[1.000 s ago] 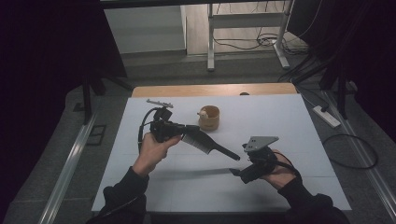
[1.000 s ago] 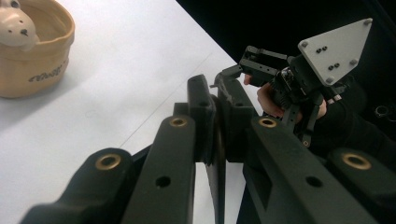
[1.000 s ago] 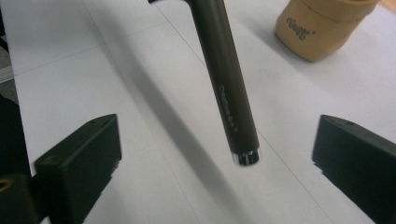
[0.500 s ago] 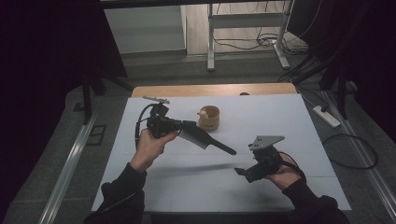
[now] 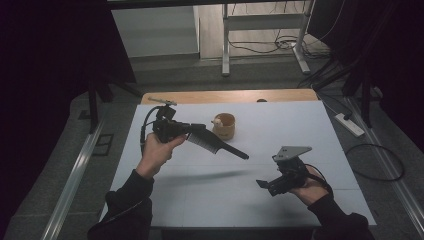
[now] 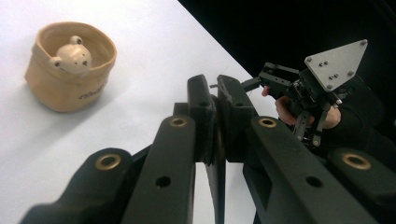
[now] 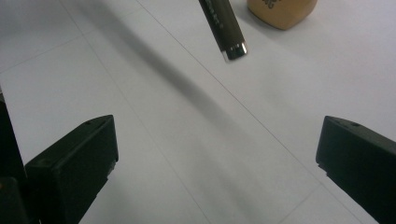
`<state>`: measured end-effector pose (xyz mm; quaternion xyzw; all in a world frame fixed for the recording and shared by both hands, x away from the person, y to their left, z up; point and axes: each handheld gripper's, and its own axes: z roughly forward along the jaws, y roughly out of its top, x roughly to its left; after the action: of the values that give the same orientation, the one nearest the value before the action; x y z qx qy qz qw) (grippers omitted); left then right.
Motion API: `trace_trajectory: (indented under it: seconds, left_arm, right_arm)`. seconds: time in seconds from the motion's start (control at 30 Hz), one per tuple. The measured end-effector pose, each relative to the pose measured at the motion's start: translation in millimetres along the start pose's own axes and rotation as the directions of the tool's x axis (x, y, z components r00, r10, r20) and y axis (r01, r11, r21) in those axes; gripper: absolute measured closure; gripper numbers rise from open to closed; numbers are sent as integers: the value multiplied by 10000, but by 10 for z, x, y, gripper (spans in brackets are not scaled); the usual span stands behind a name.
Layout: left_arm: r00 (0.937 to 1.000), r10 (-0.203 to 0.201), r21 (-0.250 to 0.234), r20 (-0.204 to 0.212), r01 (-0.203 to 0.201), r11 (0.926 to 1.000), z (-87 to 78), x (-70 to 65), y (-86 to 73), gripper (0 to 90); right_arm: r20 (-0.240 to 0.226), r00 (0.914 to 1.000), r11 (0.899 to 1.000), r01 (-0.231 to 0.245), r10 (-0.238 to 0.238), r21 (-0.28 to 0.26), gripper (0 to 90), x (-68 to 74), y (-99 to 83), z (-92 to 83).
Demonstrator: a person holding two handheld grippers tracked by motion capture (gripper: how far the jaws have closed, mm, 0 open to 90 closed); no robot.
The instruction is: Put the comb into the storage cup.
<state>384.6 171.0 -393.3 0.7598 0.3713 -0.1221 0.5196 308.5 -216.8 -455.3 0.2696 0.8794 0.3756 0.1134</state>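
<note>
The left gripper (image 5: 187,131) has its jaws pressed together on the toothed end of a black comb (image 5: 216,144), pinching it flat between the pads so the handle sticks out free. The comb hangs in the air just in front of the tan cup (image 5: 223,126), a small bear-faced pot standing on the white table (image 5: 310,130), and the handle slants away from the cup towards the person's side. Holding it by the teeth probably leaves the handle open for the other hand to take. The right gripper (image 5: 265,186) waits well clear of the cup, low over the table, with its jaws spread wide and nothing between them, aimed towards the handle tip (image 7: 232,50).
</note>
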Motion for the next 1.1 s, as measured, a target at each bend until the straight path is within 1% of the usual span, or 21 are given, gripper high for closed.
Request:
trace_trajectory:
  seconds: [0.17, 0.63, 0.67, 0.87, 0.97, 1.1]
  left_arm:
    - [10000, 22, -19, -75, -22, 10000, -26, 14, 27, 836]
    - [9996, -50, -177, -287, 45, 9998, -113, 60, 140, 835]
    - [9995, -61, -205, -320, 54, 9998, -128, 66, 159, 836]
    - [9989, -100, -272, -459, 87, 9996, -169, 87, 214, 836]
    - [9985, -140, -283, -526, 125, 9995, -184, 98, 242, 835]
    - [9981, -128, -285, -595, 112, 9995, -197, 113, 271, 835]
  right_arm:
    - [40, 9998, 9998, -214, 214, 46, 0, -28, -45, -43]
    - [279, 9979, 9982, -590, 586, 129, 0, -71, -169, -148]
    - [314, 9973, 9976, -675, 671, 143, 0, -79, -191, -168]
    - [520, 9952, 9963, -839, 828, 184, 0, -105, -263, -237]
    - [621, 9929, 9945, -1024, 1010, 198, 0, -115, -301, -271]
    - [727, 9913, 9935, -1116, 1097, 229, 0, -126, -335, -305]
